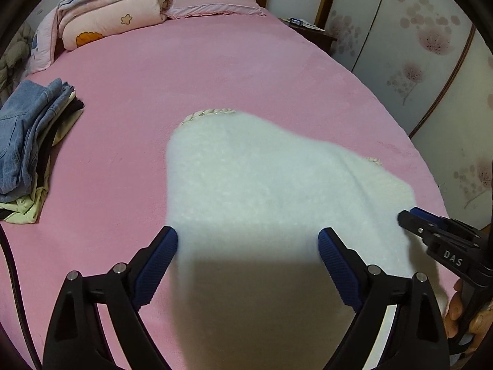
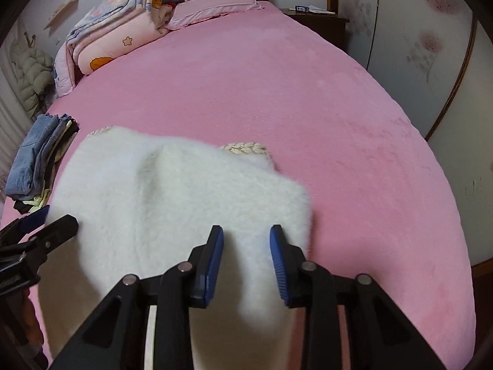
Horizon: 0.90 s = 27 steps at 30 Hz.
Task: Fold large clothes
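Note:
A white fluffy garment [image 1: 262, 178] [image 2: 172, 191] with cream braided trim [image 1: 209, 113] [image 2: 246, 148] lies bunched on the pink bed [image 1: 215, 71], blurred at its edges. My left gripper [image 1: 248, 243] stands wide open over its near left part, and the cloth spans the gap between the blue pads. It also shows at the left of the right wrist view as the left gripper [image 2: 60, 215]. My right gripper [image 2: 246, 234] [image 1: 406, 212] is at the garment's near right edge. Its jaws are narrower, fabric lies between them, and both pad faces show bare.
A stack of folded jeans and other clothes [image 1: 27, 141] [image 2: 34, 160] sits at the bed's left edge. A folded quilt [image 1: 107, 15] and a pillow [image 1: 215, 4] lie by the headboard. A nightstand [image 1: 311, 30] and wardrobe doors [image 1: 416, 46] stand to the right. A hand [image 1: 456, 308] holds the right gripper.

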Each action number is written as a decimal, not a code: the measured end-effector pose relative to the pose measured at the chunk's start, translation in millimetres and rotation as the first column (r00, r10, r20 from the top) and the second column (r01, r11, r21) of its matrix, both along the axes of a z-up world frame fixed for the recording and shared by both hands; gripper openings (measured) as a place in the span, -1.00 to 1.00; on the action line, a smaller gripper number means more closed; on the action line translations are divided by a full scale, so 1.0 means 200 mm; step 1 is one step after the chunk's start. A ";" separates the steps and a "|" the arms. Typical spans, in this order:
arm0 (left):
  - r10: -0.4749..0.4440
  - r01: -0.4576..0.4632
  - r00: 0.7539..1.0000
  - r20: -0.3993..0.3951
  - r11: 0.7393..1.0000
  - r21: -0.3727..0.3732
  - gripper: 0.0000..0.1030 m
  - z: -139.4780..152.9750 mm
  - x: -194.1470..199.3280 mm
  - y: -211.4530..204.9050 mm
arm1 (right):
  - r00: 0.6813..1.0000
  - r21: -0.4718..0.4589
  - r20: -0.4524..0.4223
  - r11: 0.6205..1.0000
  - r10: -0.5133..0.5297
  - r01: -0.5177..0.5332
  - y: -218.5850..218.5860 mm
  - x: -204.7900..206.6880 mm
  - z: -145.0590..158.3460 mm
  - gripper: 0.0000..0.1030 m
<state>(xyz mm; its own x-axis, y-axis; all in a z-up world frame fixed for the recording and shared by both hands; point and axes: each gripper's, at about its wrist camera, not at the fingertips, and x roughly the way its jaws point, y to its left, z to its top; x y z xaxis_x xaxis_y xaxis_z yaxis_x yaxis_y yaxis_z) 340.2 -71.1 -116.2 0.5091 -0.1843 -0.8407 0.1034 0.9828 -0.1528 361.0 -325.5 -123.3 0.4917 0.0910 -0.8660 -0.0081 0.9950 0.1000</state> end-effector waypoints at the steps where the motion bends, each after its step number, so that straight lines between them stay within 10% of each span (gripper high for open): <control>1: 0.003 -0.003 1.000 -0.005 1.000 -0.005 0.78 -0.01 0.01 0.01 | 1.000 -0.002 0.002 1.000 0.005 -0.005 0.00 0.00 0.00 -0.42; 13: 0.003 -0.002 1.000 -0.022 1.000 0.020 0.78 0.06 -0.02 0.06 | 1.000 0.004 -0.007 1.000 -0.003 0.003 0.02 -0.03 0.05 -0.26; 27: -0.061 0.061 0.998 0.020 0.997 -0.039 0.79 0.53 -0.28 0.16 | 0.989 0.009 0.145 1.000 0.023 -0.025 0.05 -0.39 0.55 0.36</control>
<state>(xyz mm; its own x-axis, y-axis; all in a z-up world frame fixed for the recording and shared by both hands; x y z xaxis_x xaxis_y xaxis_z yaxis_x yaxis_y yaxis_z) 283.6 -39.0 -10.0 0.5119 -0.2485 -0.8223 0.1663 0.9678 -0.1890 283.1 -315.8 -12.8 0.6094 0.1133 -0.7847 -0.0471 0.9932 0.1068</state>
